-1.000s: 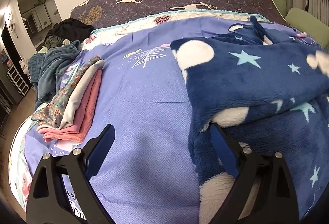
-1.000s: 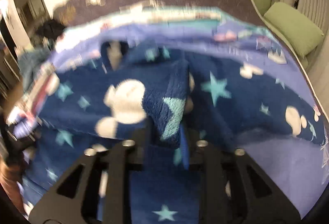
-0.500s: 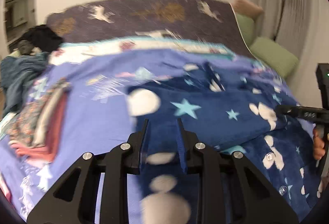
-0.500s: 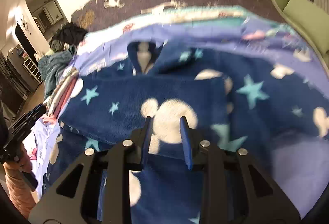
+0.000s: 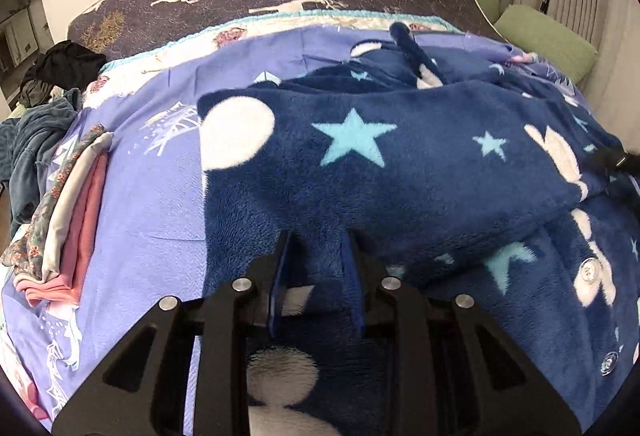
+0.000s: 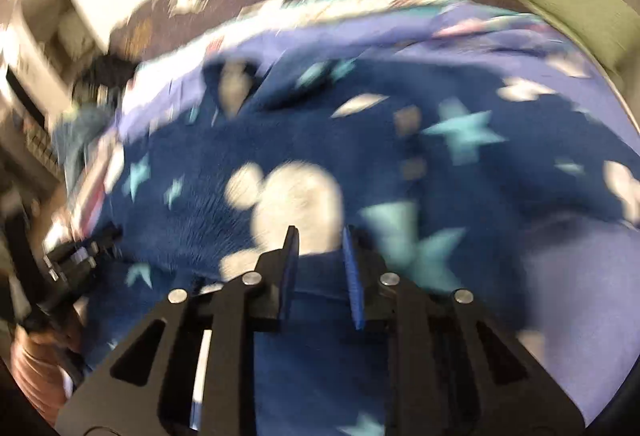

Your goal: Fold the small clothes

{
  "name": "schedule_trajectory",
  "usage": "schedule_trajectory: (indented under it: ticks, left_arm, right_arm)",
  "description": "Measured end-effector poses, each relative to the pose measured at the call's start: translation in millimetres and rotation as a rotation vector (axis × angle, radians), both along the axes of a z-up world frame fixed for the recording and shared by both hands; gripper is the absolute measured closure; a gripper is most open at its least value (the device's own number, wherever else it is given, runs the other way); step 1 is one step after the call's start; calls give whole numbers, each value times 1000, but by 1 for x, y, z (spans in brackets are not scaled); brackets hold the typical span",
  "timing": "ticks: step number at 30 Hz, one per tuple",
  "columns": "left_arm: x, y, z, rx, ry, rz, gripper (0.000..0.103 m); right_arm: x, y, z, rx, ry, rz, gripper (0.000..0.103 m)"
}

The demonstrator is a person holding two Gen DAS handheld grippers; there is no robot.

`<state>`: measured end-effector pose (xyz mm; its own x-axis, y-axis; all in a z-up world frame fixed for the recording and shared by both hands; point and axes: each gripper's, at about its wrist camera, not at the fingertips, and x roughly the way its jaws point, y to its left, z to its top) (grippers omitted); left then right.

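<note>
On the lilac bedsheet (image 5: pixel 152 204), both hand-held grippers (image 5: pixel 316 252) (image 6: pixel 318 248) pinch the plush star-print fleece garment (image 5: pixel 400 172)

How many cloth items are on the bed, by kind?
Navy star-print fleece garment, being folded: 1
Folded clothes in the stack (floral, white, pink): 3
Green cushions: 2
Unfolded heap at left: count unclear
Total: 6
</note>
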<state>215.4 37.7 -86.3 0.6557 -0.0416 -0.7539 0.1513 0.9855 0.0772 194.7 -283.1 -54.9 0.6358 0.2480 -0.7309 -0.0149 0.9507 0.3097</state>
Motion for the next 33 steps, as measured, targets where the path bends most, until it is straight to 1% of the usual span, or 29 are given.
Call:
schedule_trajectory:
  ticks: [1, 2, 3, 4, 5, 6, 7, 8, 9, 10, 12, 15, 18, 19, 22, 24, 25, 26, 27, 30, 33]
  left_arm:
    - [-2, -2, 4, 8, -10, 9, 73]
    - [-4, -2, 7, 11, -17, 12, 69]
    - [-7, -5, 11, 4, -29, 7, 60]
    - [-9, -7, 15, -6, -40, -4, 56]
    - [-11, -13, 20, -20, -54, -24, 52]
    - [-12, -19, 25, -31, -61, -37, 51]
    - [-12, -22, 28, -41, -63, -47, 51]
    - [-13, -28, 32, -68, -67, -70, 51]
    - [-13, -34, 36, -89, -68, -88, 51]
    - [-12, -39, 38, -105, -66, -104, 50]
    - [-8, -51, 34, -113, -48, -133, 48]
    - [-2, -64, 19, -103, -5, -157, 48]
    - [4, -67, 0, -108, 48, -149, 48]
    - [6, -66, -5, -116, 54, -146, 47]
    - [7, -62, -6, -148, 59, -142, 47]
    - [7, -61, -8, -154, 58, -142, 46]
    - [6, -61, -8, -154, 58, -141, 46]
    - [6, -61, -9, -152, 56, -142, 46]
    - [5, -62, -9, -150, 55, -142, 46]
    - [5, -61, -8, -154, 54, -142, 46]
    - [5, -60, -8, -162, 54, -142, 46]
  right_arm:
    - [-5, -20, 5, 13, -24, -36, 74]
    - [-11, -46, 11, 21, -45, -94, 61]
    - [-15, -67, 13, 27, -56, -146, 56]
    - [-23, -100, 13, 46, -58, -235, 54]
    - [-32, -128, 10, 73, -50, -315, 54]
    - [-40, -156, 4, 112, -36, -394, 54]
    - [-51, -190, -5, 168, -15, -498, 56]
    - [-61, -215, -14, 222, -3, -577, 58]
    - [-71, -238, -23, 282, 5, -639, 61]
    - [-79, -259, -33, 347, 7, -685, 61]
    - [-88, -285, -47, 415, 9, -748, 60]
    - [-97, -315, -70, 520, 20, -859, 49]
    - [-95, -336, -94, 646, 35, -919, 46]
    - [-94, -343, -102, 689, 16, -939, 45]
    - [-93, -360, -111, 766, -61, -981, 43]
    - [-90, -367, -114, 788, -80, -1008, 51]
    - [-86, -371, -115, 778, -81, -1019, 66]
    - [-82, -374, -115, 766, -74, -1020, 86]
    - [-80, -374, -116, 758, -65, -1013, 92]
    - [-71, -372, -108, 736, -79, -1003, 93]
    - [-59, -356, -77, 691, -142, -914, 93]
